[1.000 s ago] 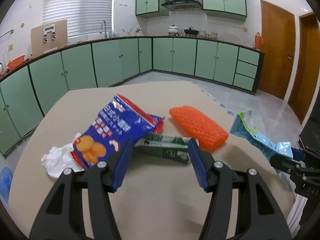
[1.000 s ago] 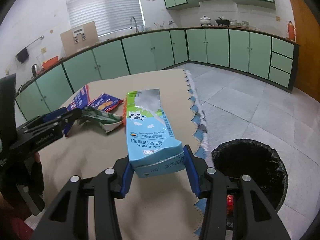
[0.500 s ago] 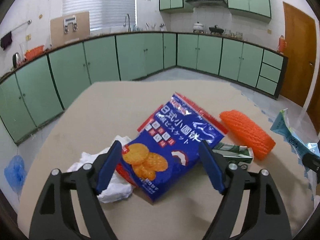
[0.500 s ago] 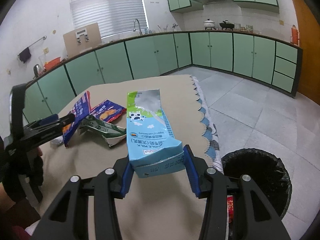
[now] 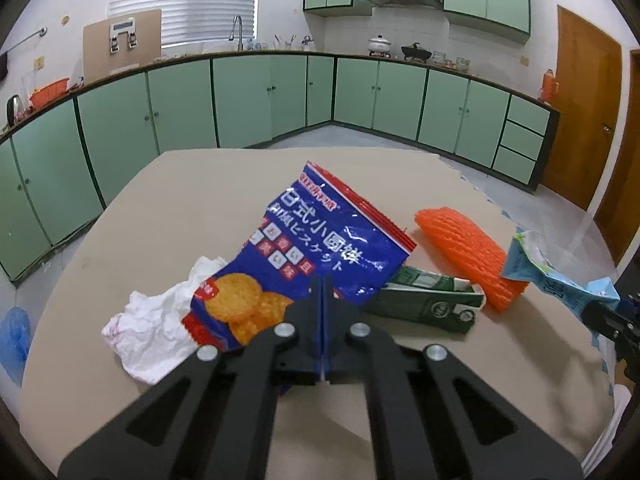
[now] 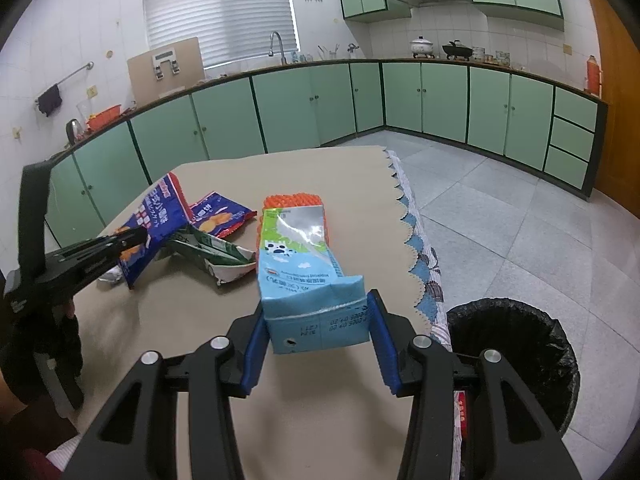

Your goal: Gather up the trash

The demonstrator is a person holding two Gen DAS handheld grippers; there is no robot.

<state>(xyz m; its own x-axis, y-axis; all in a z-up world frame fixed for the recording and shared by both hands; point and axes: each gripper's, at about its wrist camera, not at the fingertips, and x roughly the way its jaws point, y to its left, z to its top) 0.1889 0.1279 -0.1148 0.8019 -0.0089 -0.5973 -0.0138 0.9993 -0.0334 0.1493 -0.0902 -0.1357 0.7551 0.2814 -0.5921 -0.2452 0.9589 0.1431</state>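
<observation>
My left gripper (image 5: pixel 322 292) is shut on the near edge of a blue biscuit bag (image 5: pixel 316 240), which tilts up off the tan table (image 5: pixel 192 200). From the right wrist view the left gripper (image 6: pixel 138 236) pinches that bag (image 6: pixel 160 216) at the left. My right gripper (image 6: pixel 316 332) is shut on the base of a light blue milk carton (image 6: pixel 304 276), held above the table's right side. In the left wrist view that carton (image 5: pixel 556 280) and the right gripper (image 5: pixel 608 312) show at the far right.
A flattened green carton (image 5: pixel 428 304) and an orange foam net (image 5: pixel 468 248) lie right of the bag; crumpled white tissue (image 5: pixel 152 320) lies to its left. A black-lined bin (image 6: pixel 516 356) stands on the floor beside the table's scalloped right edge (image 6: pixel 416 248).
My left gripper swung left from the green carton to the blue biscuit bag, opened wide around it, then shut on its near edge. The right gripper kept its hold on the milk carton.
</observation>
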